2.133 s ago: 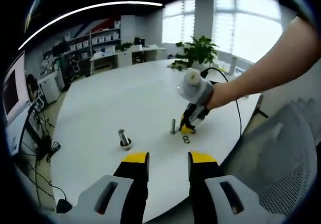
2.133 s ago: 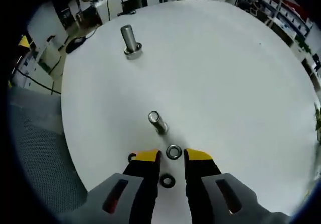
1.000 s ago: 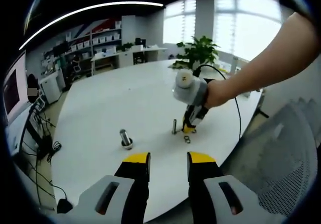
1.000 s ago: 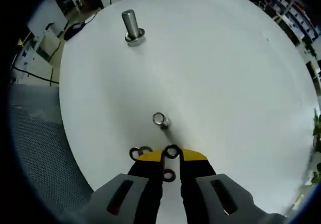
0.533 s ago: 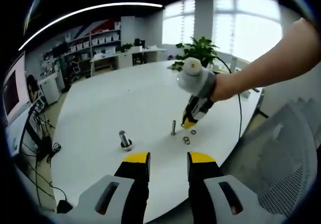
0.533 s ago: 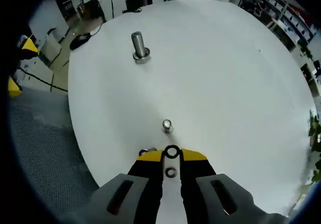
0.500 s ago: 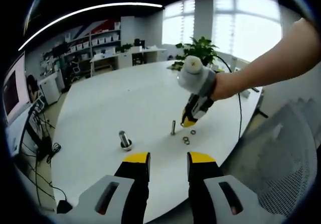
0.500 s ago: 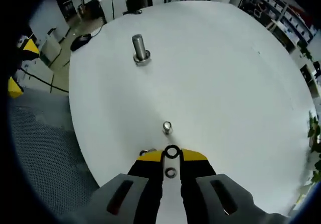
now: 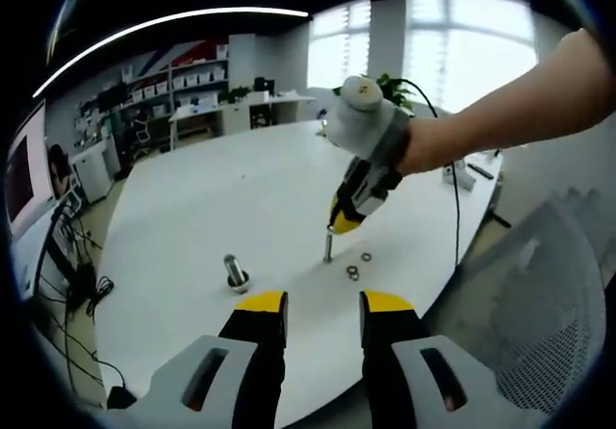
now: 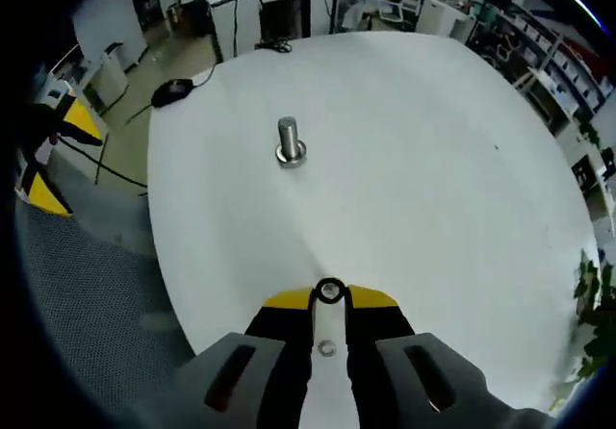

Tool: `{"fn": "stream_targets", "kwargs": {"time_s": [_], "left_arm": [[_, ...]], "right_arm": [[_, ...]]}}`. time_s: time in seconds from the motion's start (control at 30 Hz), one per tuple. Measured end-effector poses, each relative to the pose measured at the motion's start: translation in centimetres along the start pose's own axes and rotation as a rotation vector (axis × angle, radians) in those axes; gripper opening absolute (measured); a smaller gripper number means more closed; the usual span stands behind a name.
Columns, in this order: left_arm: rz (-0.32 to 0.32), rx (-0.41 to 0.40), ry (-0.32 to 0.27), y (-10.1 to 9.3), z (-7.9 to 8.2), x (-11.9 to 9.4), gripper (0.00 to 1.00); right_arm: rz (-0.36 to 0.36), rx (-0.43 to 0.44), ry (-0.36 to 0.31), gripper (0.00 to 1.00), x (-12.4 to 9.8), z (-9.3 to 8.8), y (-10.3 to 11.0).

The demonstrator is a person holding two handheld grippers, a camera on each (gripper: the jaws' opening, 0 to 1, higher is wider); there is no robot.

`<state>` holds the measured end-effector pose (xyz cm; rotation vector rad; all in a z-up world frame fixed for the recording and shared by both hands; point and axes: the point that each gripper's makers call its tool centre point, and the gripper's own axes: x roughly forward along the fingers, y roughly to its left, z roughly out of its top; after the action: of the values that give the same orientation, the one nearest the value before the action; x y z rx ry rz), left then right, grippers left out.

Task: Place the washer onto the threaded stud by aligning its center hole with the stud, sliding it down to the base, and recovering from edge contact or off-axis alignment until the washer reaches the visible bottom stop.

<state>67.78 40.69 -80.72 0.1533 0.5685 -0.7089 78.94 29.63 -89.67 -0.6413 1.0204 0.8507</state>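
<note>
- We take the threaded stud (image 9: 327,248) as our landmark; it stands upright on the round white table (image 9: 212,208).
- Our right gripper (image 10: 330,294) has its jaws drawn narrow on the washer (image 10: 330,290), pinched by its rim so that the centre hole stays free for the stud.
- In the left gripper view the right gripper (image 9: 339,225) hangs just above the stud's top, tilted; the washer itself is too small there to make out, so we judge it is not yet threaded.
- Two spare washers (image 9: 359,264) lie flat on the table just beside the stud's foot.
- A second, thicker bolt (image 10: 289,141) stands well apart from the stud.
- Our left gripper (image 9: 322,306) waits near the table edge, jaws parted and empty, well back from the stud so as not to crowd the work.
</note>
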Motion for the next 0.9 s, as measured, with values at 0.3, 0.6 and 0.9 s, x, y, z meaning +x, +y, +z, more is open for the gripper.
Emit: {"fn": "stream_targets", "kwargs": {"time_s": [0.3,0.6,0.9], "left_arm": [[0.006,0.004,-0.002,0.1,0.0,-0.1,0.28],[0.005,0.003,0.002,0.1,0.0,-0.1,0.28],[0.006,-0.004,0.003,0.2,-0.1,-0.1,0.28]], "right_arm": [[0.011,-0.016,0.041,0.13,1.0,-0.2,-0.2],[0.022,-0.013,0.067,0.13,1.5,-0.5,-0.2],[0.019,0.001,0.069,0.13,1.3,-0.5,-0.6]]}}
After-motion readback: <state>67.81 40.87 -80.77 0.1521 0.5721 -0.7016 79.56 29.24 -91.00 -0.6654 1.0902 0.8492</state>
